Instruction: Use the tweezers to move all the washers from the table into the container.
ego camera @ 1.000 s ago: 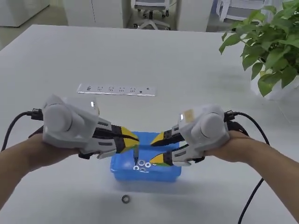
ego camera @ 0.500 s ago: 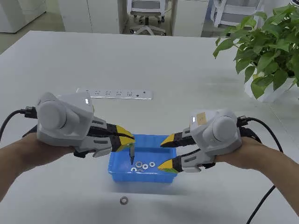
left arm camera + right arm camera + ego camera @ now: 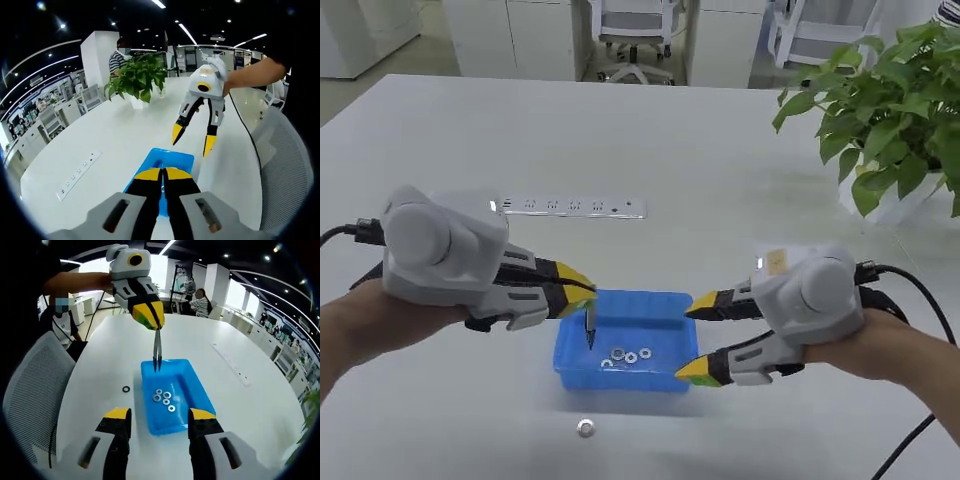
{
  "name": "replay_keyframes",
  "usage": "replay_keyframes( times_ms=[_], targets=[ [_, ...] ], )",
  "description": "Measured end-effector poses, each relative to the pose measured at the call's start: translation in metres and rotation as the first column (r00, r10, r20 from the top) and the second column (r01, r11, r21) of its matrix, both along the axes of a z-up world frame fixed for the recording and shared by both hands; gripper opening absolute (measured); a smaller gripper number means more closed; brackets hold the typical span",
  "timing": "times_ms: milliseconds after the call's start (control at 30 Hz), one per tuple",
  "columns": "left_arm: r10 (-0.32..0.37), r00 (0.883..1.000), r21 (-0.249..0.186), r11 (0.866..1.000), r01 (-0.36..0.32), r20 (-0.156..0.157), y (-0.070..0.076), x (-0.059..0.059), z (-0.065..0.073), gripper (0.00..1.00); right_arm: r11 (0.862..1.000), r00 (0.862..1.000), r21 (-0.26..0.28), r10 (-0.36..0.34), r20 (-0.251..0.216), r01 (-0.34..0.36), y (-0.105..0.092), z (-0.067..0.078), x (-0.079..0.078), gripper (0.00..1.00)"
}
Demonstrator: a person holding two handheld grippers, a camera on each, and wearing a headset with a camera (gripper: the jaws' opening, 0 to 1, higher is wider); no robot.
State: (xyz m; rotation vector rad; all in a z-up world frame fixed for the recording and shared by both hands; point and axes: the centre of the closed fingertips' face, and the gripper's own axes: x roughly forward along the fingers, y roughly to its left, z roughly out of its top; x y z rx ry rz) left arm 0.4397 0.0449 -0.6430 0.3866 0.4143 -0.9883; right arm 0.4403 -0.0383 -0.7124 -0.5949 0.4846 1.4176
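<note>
We see the left gripper (image 3: 588, 291) with its jaws pinched tight on the tweezers (image 3: 589, 328). The tweezers hang point-down over the left end of the blue container (image 3: 642, 300), and we cannot tell whether their tips carry a washer. The right gripper (image 3: 691, 341) holds its jaws spread wide and grips nothing. One of its tips is at the container's right rim and the other is just outside the near right corner.

A small cluster of washers (image 3: 630, 357) lies on the container floor, to the right of the tweezers. One loose washer (image 3: 585, 428) rests on the table (image 3: 650, 150) in front of the container, apart from its near wall.

Beyond the container lies a power strip (image 3: 565, 207), well apart from it. A potted plant (image 3: 890, 110) stands at the far right. Between these, we find the tabletop open on every side of the container.
</note>
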Motion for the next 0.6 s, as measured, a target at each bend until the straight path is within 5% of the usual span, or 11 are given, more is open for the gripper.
replay_keyframes(
  times_ms=[600],
  targets=[
    [0.04,0.999,-0.001,0.999,-0.04,-0.007,0.017,-0.022,0.009,0.05,0.997,0.997,0.026,-0.068,-0.029,0.069,-0.014,0.004,-0.016,0.65]
  ],
)
